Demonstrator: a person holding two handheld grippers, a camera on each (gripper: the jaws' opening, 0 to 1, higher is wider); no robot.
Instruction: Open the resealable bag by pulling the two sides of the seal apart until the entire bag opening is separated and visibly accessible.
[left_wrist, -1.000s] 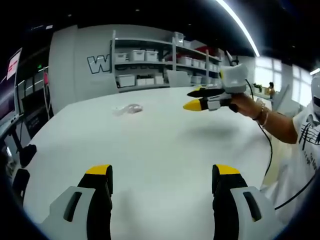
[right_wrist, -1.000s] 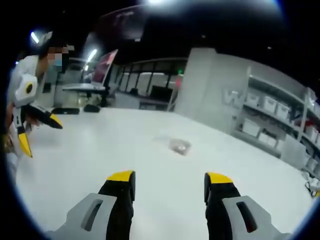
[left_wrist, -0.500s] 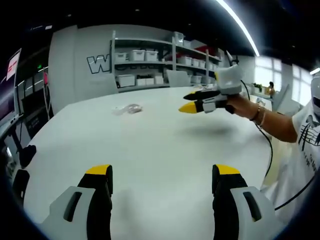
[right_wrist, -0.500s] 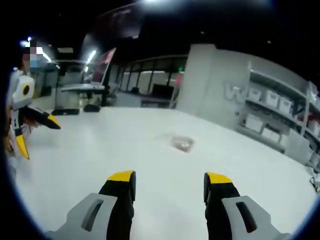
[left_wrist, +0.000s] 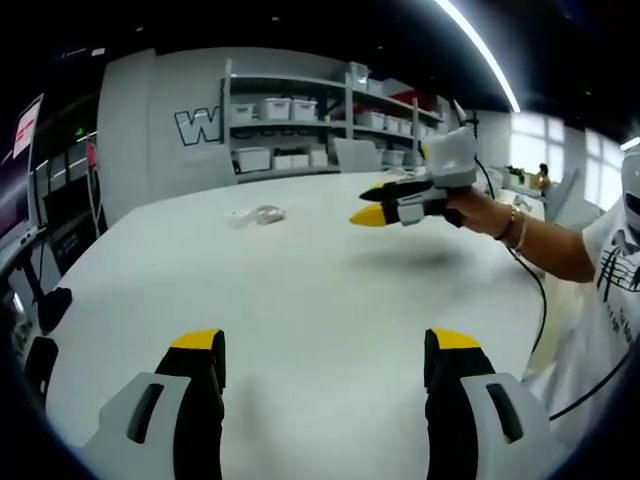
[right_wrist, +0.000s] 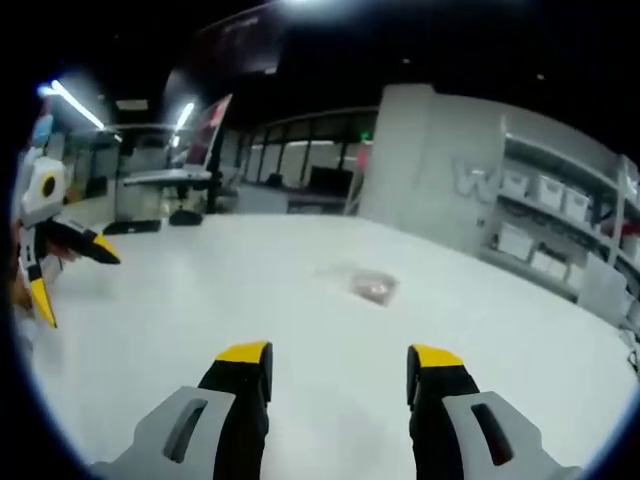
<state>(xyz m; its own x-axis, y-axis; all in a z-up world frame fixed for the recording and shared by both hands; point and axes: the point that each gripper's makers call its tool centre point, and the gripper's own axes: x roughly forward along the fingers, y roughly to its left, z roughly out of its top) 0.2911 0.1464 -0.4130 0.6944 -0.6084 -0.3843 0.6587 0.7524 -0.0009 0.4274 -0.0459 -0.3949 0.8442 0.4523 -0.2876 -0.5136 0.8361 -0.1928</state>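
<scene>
risk: the resealable bag (left_wrist: 256, 215) looks thin, clear and flat on the table (left_wrist: 320, 300), so jaws could skid over it or nip both seal sides together.
cause: both grippers well apart from it, long approach ahead.
left gripper (left_wrist: 322, 350): near table edge, low, level, jaws spread, nothing between.
right gripper (right_wrist: 338, 358): above the table mid-span, held by a hand (left_wrist: 480, 205), pointing towards the bag, jaws parted, nothing held.
bag: towards far edge, lying flat, seal state too small to tell.
</scene>
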